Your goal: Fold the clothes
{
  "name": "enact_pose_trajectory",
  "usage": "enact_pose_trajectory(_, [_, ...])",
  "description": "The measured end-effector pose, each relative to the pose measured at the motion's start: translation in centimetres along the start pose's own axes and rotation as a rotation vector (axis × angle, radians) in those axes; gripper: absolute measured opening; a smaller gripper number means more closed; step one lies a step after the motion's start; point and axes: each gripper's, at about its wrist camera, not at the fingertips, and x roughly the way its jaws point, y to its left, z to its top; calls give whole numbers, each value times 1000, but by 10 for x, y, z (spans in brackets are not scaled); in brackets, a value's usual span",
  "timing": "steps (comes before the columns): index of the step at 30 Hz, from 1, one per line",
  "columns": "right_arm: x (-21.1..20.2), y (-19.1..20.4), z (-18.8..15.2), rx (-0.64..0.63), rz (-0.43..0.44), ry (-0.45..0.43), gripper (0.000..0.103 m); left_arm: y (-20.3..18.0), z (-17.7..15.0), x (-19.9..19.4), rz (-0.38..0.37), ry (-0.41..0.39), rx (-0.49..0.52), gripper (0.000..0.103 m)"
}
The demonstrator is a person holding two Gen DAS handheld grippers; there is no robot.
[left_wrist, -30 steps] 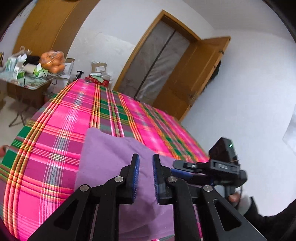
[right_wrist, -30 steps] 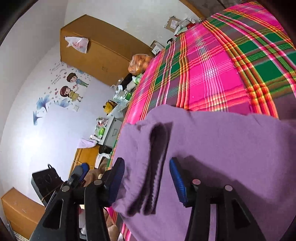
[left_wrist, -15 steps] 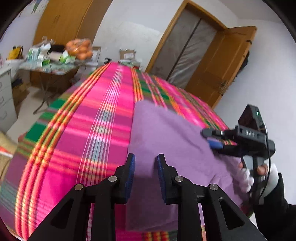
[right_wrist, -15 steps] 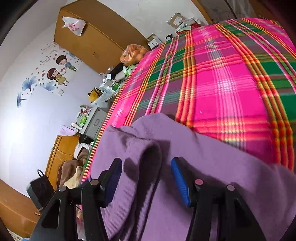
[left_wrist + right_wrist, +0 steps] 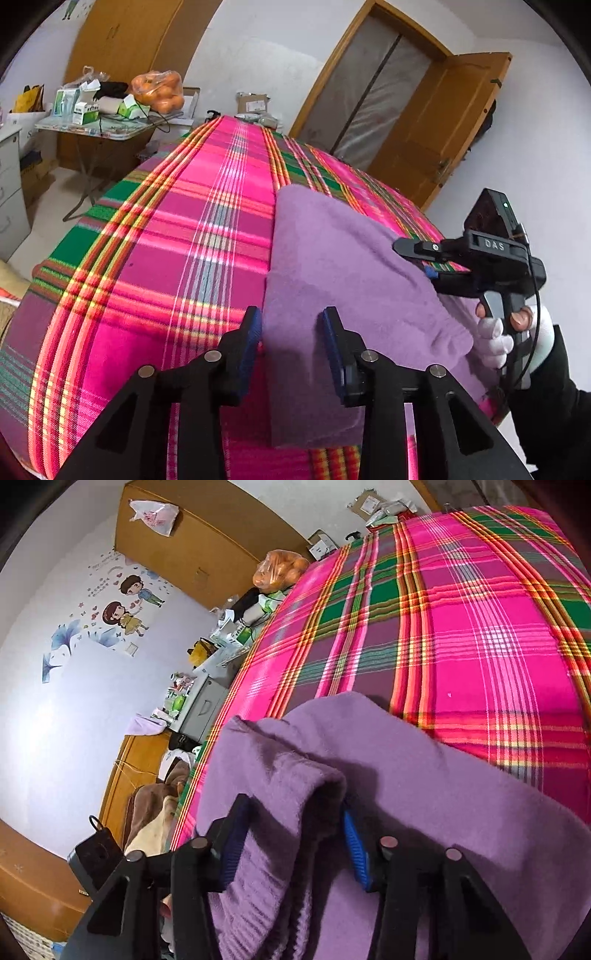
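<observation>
1. A bed (image 5: 155,258) under a pink, green and yellow plaid cover fills both wrist views, running from the near edge to the far wall, where a wooden door (image 5: 436,122) stands open.
2. A purple garment (image 5: 343,266), thick and fleecy, lies on the near right part of the bed. It is gathered into a rough oblong with more than one layer showing, and its left edge runs fairly straight from far to near.
3. In the right wrist view the garment (image 5: 424,794) rises in a bunched fold, its ribbed hem (image 5: 255,897) hanging toward the camera. By the look of it, at least one fold is in, yet the bundle is lumpy and not squared off. Flattening and further folding appear to be left, though how many folds remain cannot be told.
4. A cluttered table (image 5: 96,127) stands at the far left beside the bed, bearing boxes and a bag of oranges (image 5: 159,90).
5. The right claw (image 5: 291,840) has its jaws spread on either side of the raised fold, not pinched together. A gloved hand (image 5: 506,332) works it.
6. The left claw (image 5: 291,332) is parted too, straddling the garment's near left edge and gripping nothing.
</observation>
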Motion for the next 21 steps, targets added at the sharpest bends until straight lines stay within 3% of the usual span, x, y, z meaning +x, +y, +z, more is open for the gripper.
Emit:
enact_pose_trajectory(3, [0, -1, 2, 23, 0, 0, 18, 1, 0, -2, -1, 1, 0, 36])
enact_pose_trajectory(6, [-23, 4, -4, 32, 57, -62, 10, 0, -2, -5, -1, 1, 2, 36])
enact_pose_trajectory(9, [-53, 9, -13, 50, 81, -130, 9, 2, -3, -5, -8, 0, 6, 36])
enact_pose_trajectory(16, [-48, -12, -17, 111, 40, -132, 9, 1, -4, -7, -36, 9, 16, 36])
enact_pose_trajectory(20, [-46, -24, -20, 146, 17, -133, 16, -3, -8, -8, -43, 20, 25, 36])
enact_pose_trajectory(21, [-45, -27, -20, 152, 12, -132, 23, -4, -8, -8, -44, 23, 27, 36])
